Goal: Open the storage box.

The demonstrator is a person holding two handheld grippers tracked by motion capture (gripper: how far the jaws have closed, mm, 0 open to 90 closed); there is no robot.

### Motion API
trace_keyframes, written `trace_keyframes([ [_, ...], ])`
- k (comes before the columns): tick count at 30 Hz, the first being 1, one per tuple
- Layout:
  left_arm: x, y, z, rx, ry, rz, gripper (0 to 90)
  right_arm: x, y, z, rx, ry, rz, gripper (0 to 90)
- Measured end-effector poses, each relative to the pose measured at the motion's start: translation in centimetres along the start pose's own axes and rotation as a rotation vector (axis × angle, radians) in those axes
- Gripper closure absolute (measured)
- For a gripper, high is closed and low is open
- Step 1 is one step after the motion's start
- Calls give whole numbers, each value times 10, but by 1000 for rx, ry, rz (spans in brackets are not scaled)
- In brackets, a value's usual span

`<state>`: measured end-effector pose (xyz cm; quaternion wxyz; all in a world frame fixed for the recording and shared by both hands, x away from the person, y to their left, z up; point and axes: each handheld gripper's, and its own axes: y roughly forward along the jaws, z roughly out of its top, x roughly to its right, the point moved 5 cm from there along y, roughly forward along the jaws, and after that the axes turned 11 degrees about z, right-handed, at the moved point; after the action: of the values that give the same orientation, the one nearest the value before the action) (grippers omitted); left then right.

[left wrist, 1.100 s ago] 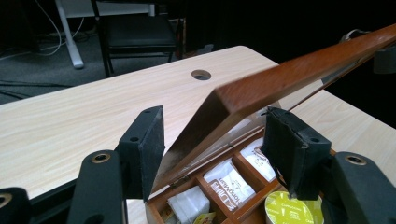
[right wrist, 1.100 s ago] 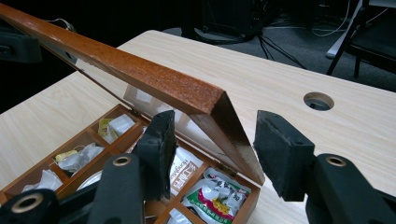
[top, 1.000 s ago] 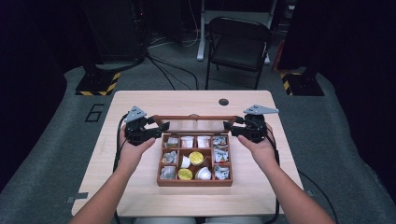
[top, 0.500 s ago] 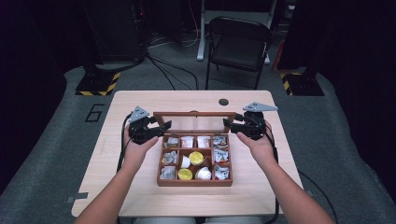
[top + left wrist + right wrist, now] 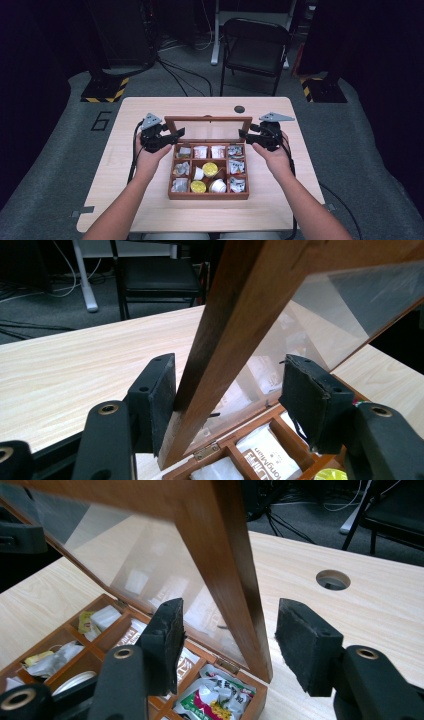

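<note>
While lid (image 5: 209,127) stands raised, both grippers' jaws straddle its frame, unclamped; glass blurs contents

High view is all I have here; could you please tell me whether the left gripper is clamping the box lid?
Observer: No. The left gripper straddles the lid: one pad touches its wooden frame, and the other stands clear of the glass.
Operator: And the other one, please?
Observer: The right gripper has just been opening its jaws; the frame stands between its pads, with a gap on the outer side.
Operator: What lies nearest it?
Observer: A green and red packet, just below the lid's hinge.
</note>
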<state>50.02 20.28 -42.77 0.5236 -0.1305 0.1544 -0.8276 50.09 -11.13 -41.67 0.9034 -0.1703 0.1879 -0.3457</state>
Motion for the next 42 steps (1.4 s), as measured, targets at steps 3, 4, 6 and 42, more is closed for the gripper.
trace_keyframes([
  [3, -1, 3, -1, -3, -1, 5, 388, 3, 6, -5, -18, -5, -3, 434],
  [4, -1, 4, -2, -6, -4, 5, 388, 3, 7, -6, -24, -3, -6, 434],
  [6, -1, 6, -2, -6, -10, 6, 388, 4, 10, -7, -23, -10, -6, 434],
  [42, -7, 33, -23, -14, -89, 0, 364, 22, 48, -34, -9, 46, -48, 435],
])
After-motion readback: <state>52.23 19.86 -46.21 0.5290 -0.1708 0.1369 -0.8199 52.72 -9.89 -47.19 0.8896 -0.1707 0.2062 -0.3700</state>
